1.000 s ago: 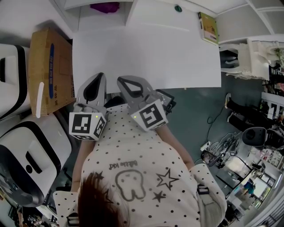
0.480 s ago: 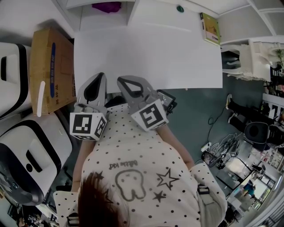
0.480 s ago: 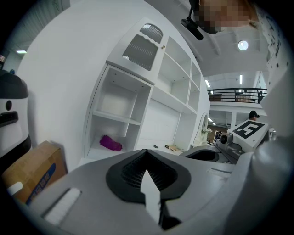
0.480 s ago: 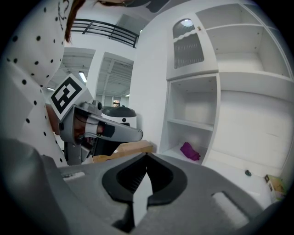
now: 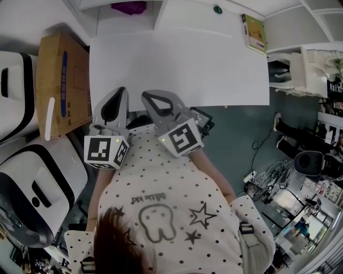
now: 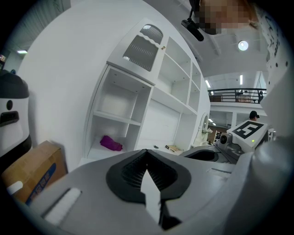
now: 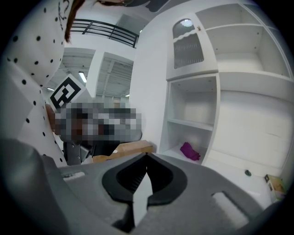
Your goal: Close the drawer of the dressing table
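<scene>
Dressing table: the white dressing table [image 5: 214, 69] fills the middle of the head view, straight ahead of the person, with open white shelves [image 7: 193, 119] rising at its far side.
Drawer: it cannot be made out in any view; the tabletop's near edge covers whatever sits below it.
Person: a polka-dot shirt [image 5: 171, 198] takes up the lower middle of the head view.
Machines: two white and black machines [image 5: 37, 182] stand at the left, near the table's corner.
Cardboard box: a brown cardboard box [image 5: 61, 80] sits just beside the table's left edge.
Left gripper: the left gripper [image 5: 119, 92] has its tip at the table's near edge, jaws pressed together with nothing between them.
Right gripper: the right gripper [image 5: 149, 97] lies just beside the left, tip over the same edge, jaws likewise closed and empty.
Book: a greenish book [image 5: 252, 33] lies at the far right corner.
Purple bundle: a purple bundle [image 5: 127, 8] rests in the lowest left shelf compartment.
</scene>
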Demonstrator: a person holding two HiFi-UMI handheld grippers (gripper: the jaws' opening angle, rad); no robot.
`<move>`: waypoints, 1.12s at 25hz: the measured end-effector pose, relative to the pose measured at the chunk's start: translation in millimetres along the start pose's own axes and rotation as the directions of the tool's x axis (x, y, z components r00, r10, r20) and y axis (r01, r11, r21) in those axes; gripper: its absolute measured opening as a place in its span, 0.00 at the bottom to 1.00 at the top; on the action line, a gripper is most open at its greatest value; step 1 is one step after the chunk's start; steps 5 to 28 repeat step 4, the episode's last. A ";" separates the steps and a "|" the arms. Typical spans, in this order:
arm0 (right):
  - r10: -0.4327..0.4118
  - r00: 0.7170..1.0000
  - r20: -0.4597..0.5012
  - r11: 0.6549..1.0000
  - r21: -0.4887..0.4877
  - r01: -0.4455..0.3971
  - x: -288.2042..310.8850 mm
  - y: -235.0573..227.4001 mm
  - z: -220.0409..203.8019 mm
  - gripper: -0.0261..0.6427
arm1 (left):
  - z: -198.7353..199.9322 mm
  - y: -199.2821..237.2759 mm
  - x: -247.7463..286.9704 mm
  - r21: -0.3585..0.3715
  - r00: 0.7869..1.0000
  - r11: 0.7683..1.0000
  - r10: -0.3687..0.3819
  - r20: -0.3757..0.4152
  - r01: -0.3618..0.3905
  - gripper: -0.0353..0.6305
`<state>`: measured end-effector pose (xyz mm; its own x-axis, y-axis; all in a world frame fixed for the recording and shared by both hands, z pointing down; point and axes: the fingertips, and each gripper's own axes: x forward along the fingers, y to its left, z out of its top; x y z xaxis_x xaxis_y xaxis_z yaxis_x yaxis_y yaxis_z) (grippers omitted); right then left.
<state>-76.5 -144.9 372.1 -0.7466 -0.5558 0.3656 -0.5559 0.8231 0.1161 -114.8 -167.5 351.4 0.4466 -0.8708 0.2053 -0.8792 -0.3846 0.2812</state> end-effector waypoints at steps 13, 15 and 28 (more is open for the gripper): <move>0.000 1.000 0.005 1.000 0.000 0.000 -1.5 0.2 0.6 0.04 | 0.5 -0.9 -1.2 -0.004 1.000 1.000 0.005 -0.001 -0.005 0.06; 0.000 1.000 0.005 1.000 0.000 0.000 -1.5 0.2 0.6 0.04 | 0.5 -0.9 -1.2 -0.004 1.000 1.000 0.005 -0.001 -0.005 0.06; 0.000 1.000 0.005 1.000 0.000 0.000 -1.5 0.2 0.6 0.04 | 0.5 -0.9 -1.2 -0.004 1.000 1.000 0.005 -0.001 -0.005 0.06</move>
